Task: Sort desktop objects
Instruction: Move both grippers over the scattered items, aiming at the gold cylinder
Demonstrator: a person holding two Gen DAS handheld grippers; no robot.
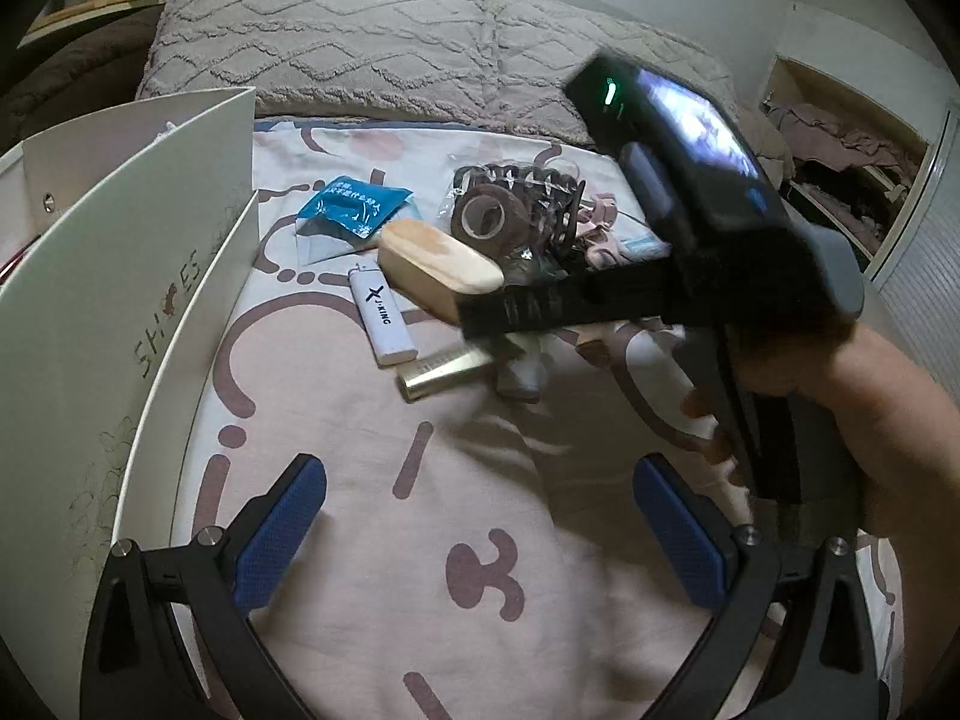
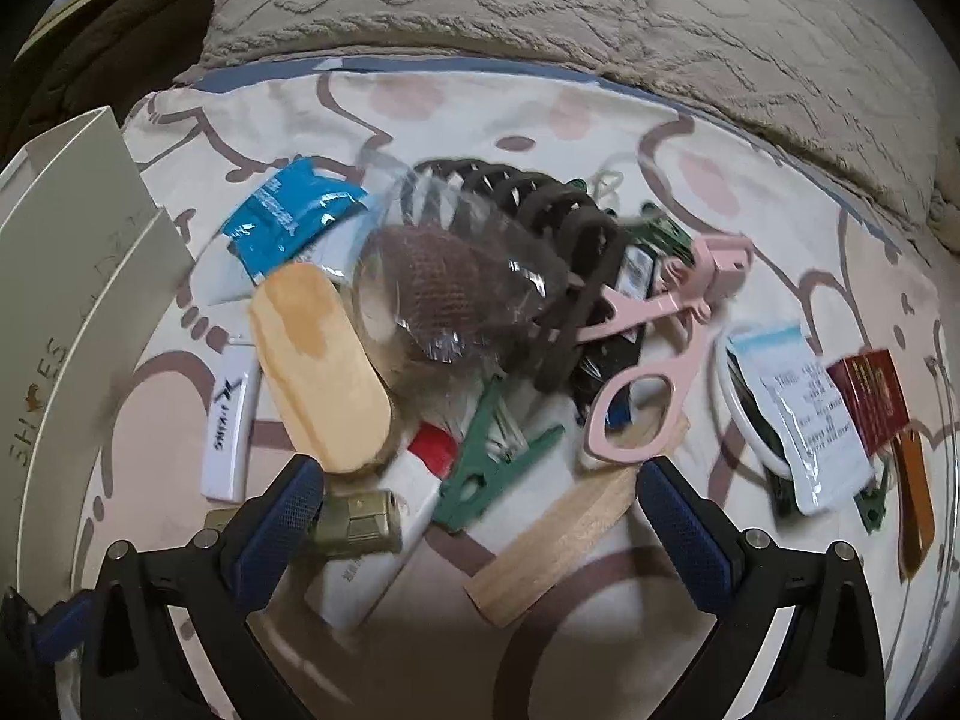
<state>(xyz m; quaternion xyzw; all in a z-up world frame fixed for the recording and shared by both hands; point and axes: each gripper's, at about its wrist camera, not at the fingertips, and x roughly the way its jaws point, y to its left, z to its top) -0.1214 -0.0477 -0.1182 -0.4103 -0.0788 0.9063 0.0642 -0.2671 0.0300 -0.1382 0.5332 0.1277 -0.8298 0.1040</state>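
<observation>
Bedsheet [image 1: 468,516] with a cartoon print serves as the desk, a white box [image 1: 108,324] standing at its left edge. Sorting looks barely begun: the pile [image 2: 480,312] sits heaped mid-sheet with lighter [image 2: 225,426], wooden brush [image 2: 318,366], pink scissors [image 2: 654,348] and green clip [image 2: 492,474] all jumbled together. Right gripper [image 2: 480,516] hangs over the pile with its fingers spread, holding nothing. Left gripper [image 1: 480,534] waits near the box, likewise spread and empty. Nearly everything remains to be sorted.

Home bedroom: patterned bedsheet [image 1: 480,510], quilted pillows [image 1: 336,42], clothes closet [image 1: 840,180] w/ heaped laundry.
</observation>
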